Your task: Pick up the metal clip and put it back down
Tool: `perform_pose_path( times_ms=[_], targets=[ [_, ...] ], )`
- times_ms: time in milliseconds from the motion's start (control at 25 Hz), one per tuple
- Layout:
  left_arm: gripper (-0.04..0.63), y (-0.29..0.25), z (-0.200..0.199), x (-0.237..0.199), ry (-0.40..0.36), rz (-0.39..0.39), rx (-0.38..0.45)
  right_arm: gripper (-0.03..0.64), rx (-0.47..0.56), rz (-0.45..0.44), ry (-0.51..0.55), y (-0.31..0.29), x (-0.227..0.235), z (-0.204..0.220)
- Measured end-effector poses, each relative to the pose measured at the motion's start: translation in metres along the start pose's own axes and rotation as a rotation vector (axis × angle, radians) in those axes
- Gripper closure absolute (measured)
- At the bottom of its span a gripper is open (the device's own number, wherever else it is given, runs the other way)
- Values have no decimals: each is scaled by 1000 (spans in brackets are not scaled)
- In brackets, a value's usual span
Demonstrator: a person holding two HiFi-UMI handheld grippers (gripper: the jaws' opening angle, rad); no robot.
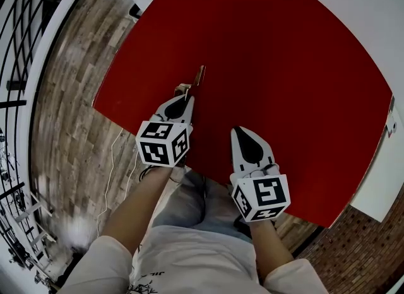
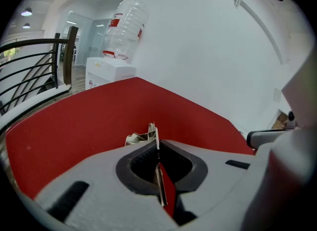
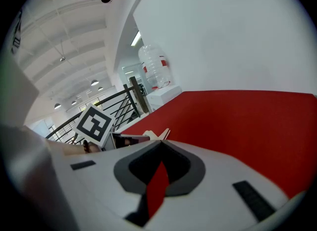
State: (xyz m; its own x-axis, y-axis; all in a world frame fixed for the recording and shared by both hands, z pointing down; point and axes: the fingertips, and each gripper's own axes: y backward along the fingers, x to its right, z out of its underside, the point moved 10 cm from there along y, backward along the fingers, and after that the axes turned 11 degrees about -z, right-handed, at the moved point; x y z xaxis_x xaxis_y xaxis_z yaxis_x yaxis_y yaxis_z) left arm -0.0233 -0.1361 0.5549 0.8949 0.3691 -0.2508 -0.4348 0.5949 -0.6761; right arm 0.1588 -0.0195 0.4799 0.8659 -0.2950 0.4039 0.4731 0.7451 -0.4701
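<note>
Two grippers are held over a red table [image 1: 284, 65], one in each of the person's hands.

1. Left gripper [image 1: 187, 94]: the fingers are fully closed on the metal clip [image 1: 197, 78]. In the left gripper view a thin strip of the clip runs up between the closed pads [image 2: 143, 158]. The folded body of the clip [image 2: 141, 137] sticks out just past the tips of the left gripper [image 2: 156, 143].
2. Clip position: the head view shows it at the left gripper's tip, above the near-left part of the table and pointing away from the person. No view shows whether the clip touches the table surface.
3. Right gripper [image 1: 238, 130]: the fingers are closed together and hold nothing. In the right gripper view the tips meet [image 3: 161, 143], and only red table [image 3: 247, 121] shows through the slot behind them.
4. Relative position: the right gripper is near the table's front edge, apart from the clip. The left gripper's marker cube [image 3: 94, 124] appears to its left in the right gripper view.

Surroundings: a water dispenser [image 2: 109, 71] with a large bottle [image 2: 126, 24] stands beyond the table's far side, beside a dark railing [image 2: 29, 66]. A wooden floor [image 1: 69, 97] lies to the left of the table.
</note>
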Motion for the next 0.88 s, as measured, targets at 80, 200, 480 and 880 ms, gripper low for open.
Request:
perform_pose_path(
  times_ms=[80,200,480,880],
  targets=[
    [584,0,2,0,1,-3,-3,611,1,-3,-1,1,-1,2],
    [580,-2,3,-1,-3,-13,-11,611,-2,-7,-3,0,-2,4],
    [542,-4,2,-6,-61,-77,-13,611,-7,-17,-5,-3,-1,3],
    [489,-10,7,-16,-94,-109,-24,611,-17,-29,-8,-11,-2,6]
  ],
)
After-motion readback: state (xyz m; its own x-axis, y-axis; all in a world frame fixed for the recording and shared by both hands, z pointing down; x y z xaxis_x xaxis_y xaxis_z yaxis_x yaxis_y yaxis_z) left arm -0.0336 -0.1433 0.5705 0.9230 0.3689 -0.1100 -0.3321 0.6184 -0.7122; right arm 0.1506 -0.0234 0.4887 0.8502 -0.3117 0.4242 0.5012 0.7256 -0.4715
